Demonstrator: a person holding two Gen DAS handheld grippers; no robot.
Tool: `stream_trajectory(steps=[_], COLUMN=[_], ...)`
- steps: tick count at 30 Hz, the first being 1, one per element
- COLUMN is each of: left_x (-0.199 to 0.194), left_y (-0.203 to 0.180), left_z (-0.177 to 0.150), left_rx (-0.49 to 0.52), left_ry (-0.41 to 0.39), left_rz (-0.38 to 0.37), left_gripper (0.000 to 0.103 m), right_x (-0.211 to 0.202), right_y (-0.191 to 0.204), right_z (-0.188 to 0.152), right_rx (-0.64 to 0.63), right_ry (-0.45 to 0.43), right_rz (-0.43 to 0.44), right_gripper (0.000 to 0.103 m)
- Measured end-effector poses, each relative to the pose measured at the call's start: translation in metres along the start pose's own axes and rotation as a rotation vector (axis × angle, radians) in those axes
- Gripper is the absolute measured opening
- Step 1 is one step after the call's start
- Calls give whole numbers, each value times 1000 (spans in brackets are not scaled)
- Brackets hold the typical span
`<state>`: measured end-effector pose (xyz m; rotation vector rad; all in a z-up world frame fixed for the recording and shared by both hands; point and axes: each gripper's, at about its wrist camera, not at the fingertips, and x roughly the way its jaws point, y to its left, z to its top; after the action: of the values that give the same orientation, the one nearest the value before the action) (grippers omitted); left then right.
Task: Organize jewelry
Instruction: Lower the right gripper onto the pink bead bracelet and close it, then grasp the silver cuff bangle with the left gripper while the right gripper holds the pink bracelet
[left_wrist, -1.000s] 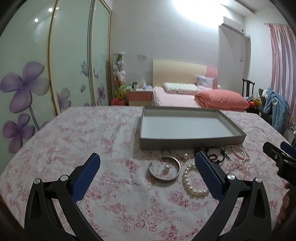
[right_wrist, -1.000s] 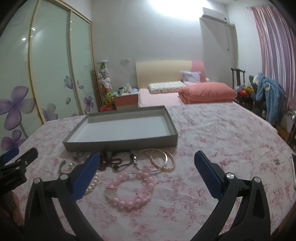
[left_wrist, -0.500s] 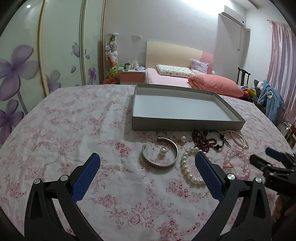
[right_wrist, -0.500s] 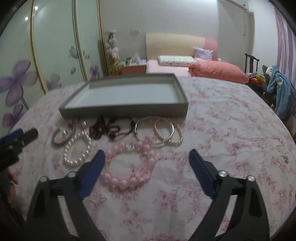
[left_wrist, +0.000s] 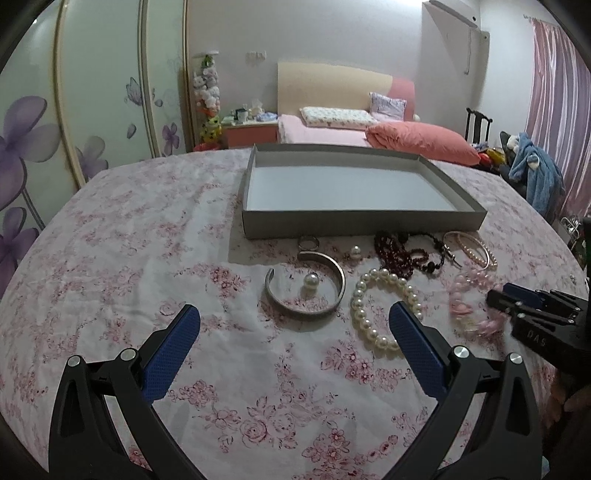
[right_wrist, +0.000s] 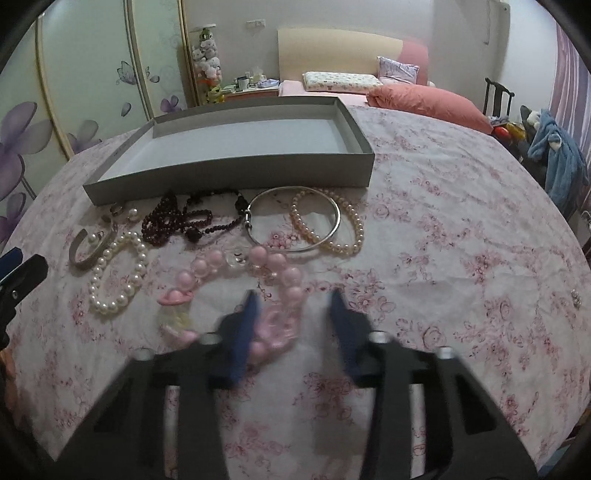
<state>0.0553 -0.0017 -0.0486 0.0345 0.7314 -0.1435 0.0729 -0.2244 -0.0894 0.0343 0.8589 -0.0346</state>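
Observation:
An empty grey tray lies on the flowered tablecloth. Jewelry lies in front of it: a silver cuff, a white pearl bracelet, dark red beads, a silver bangle, a pearl bangle and a pink bead bracelet. My left gripper is open, just short of the cuff and pearl bracelet. My right gripper is blurred, its jaws partly closed around the near side of the pink bracelet.
A small ring and loose pearls lie by the cuff. A small stud lies far right on the cloth. A bed, a chair with clothes and wardrobe doors stand beyond the table.
Both grippers moved down and forward toward the jewelry. My right gripper's jaws narrowed from wide open and now straddle the pink bracelet.

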Motion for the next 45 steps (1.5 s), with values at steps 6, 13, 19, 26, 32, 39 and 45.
stream_trajectory(steps=[6, 13, 19, 26, 32, 39, 45], left_x=[18, 52, 64, 75, 71, 73, 69], left_y=[2, 0, 2, -3, 2, 3, 4], left_z=[10, 14, 15, 28, 28, 28, 26], left_rx=[5, 5, -3, -13, -7, -6, -25], left_ry=[63, 191, 237, 228, 211, 200, 193], left_rz=[38, 51, 58, 63, 58, 56, 29], left_gripper=[101, 100, 92, 84, 68, 66, 65], right_x=[0, -1, 0, 1, 2, 3, -1], right_y=[-9, -9, -10, -10, -10, -10, -13], right_z=[2, 2, 3, 4, 5, 5, 5], right_rx=[20, 23, 21, 22, 26, 32, 56], right_ry=[2, -1, -1, 3, 3, 3, -16], right_rz=[-9, 3, 9, 15, 22, 30, 71], right_gripper=[24, 24, 24, 24, 24, 24, 24])
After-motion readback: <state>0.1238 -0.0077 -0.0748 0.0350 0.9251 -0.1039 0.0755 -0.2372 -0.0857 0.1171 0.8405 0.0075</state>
